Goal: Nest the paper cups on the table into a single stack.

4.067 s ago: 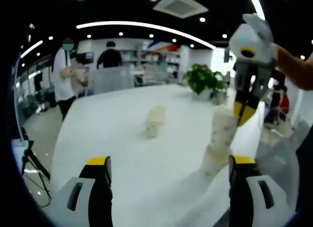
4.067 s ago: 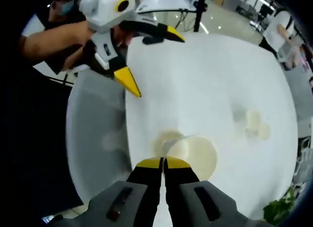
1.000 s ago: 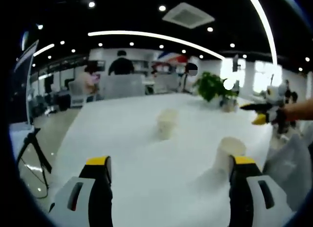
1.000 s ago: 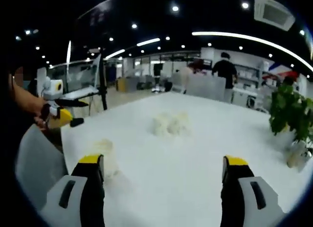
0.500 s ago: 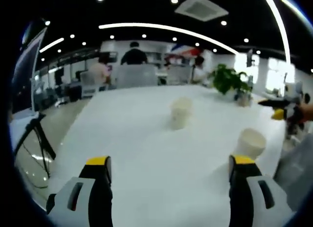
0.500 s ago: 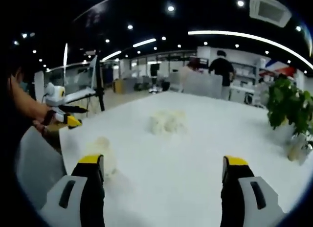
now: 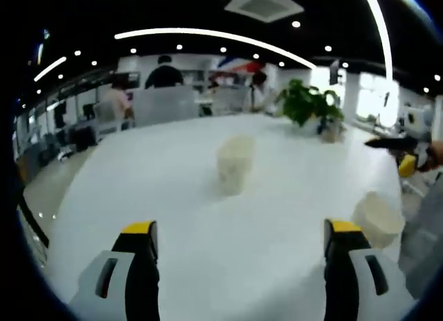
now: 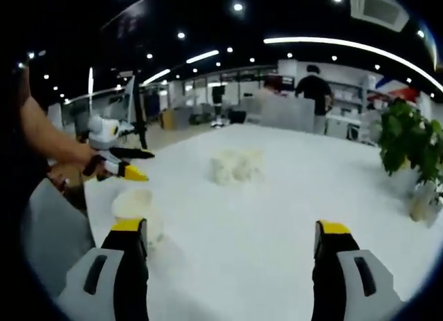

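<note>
On the white table (image 7: 166, 196), a pale paper cup (image 7: 234, 163) stands upright at the middle, straight ahead of my left gripper (image 7: 240, 232), whose jaws are open and hold nothing. A short stack of nested cups (image 7: 378, 217) stands to the right, near the table edge. My right gripper (image 8: 230, 228) is open and holds nothing, low over the table. In the right gripper view the stack (image 8: 135, 206) sits just past the left jaw, and two loose cups (image 8: 235, 166) stand side by side farther out. The left gripper (image 8: 123, 163) hovers open above and behind the stack.
A potted plant (image 7: 309, 106) and a small vase (image 8: 421, 200) stand at the far right of the table. A grey chair back (image 8: 48, 238) sits by the near edge. Several people (image 7: 164, 75) stand beyond the table's far end.
In the right gripper view, the left gripper has come forward over the table toward the stack. The left view has shifted, so the stack sits lower right. The cups have not moved.
</note>
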Tool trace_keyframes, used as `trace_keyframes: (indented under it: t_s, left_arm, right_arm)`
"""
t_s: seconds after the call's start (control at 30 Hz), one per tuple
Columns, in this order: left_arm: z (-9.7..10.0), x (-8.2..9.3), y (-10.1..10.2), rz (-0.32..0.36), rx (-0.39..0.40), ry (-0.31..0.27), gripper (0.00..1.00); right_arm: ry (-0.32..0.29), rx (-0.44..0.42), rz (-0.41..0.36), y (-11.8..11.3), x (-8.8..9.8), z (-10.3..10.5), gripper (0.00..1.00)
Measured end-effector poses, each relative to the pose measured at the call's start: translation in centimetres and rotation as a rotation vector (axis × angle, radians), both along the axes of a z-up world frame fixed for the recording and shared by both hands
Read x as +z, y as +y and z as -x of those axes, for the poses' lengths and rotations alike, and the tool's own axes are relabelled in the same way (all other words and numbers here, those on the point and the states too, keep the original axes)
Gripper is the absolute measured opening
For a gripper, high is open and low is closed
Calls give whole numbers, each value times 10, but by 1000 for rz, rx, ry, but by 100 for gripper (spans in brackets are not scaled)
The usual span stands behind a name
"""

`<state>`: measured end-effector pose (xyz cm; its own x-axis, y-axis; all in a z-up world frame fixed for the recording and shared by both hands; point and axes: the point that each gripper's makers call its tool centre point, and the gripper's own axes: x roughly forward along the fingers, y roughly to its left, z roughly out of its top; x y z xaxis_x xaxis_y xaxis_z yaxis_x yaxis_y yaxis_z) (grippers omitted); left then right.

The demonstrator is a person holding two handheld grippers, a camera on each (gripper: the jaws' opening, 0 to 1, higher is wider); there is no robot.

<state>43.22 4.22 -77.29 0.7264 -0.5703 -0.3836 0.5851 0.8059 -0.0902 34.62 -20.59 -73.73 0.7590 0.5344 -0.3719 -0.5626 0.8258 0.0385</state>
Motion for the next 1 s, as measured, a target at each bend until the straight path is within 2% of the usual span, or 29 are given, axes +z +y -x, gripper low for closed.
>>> trace_keyframes:
  t_s: [0.1, 0.23, 0.33, 0.47, 0.5, 0.53, 0.63, 0.77, 0.83, 0.93, 1.0]
  left_arm:
    - [-16, -3, -9, -14, 1, -11, 94]
    - [-37, -5, -25, 10, -15, -10, 96]
    - [-54, -5, -35, -14, -30, -37, 96]
    - [-79, -6, -47, 3, -39, -56, 92]
    - [-83, -7, -49, 1, -38, -60, 93]
    - [-90, -11, -49, -34, -35, -80, 93]
    - [-98, -23, -53, -40, -38, -59, 93]
    - [-104, -29, -64, -65, -72, -54, 88]
    - [-110, -30, -67, -84, -83, -64, 86]
    - [-118, -27, -72, -70, -88, -72, 84]
    - [-125, -23, -76, -63, -89, -77, 78]
  right_arm:
    - [2, -1, -2, 0, 1, -1, 99]
    - [1, -1, 2, -2, 4, -3, 99]
    - [-2, -6, 1, -5, 6, -5, 99]
    - [-1, -6, 2, -5, 5, -5, 99]
    - [0, -6, 1, -6, 4, -5, 99]
    - [1, -6, 0, -6, 4, -5, 99]
    - [11, -6, 1, -5, 0, -4, 98]
    - [23, 4, 6, -4, -4, 0, 98]
    - [24, 4, 6, -5, -5, 2, 98]
    - [34, -5, 6, -7, -8, 4, 98]
    - [37, -10, 6, -10, -10, 7, 98]
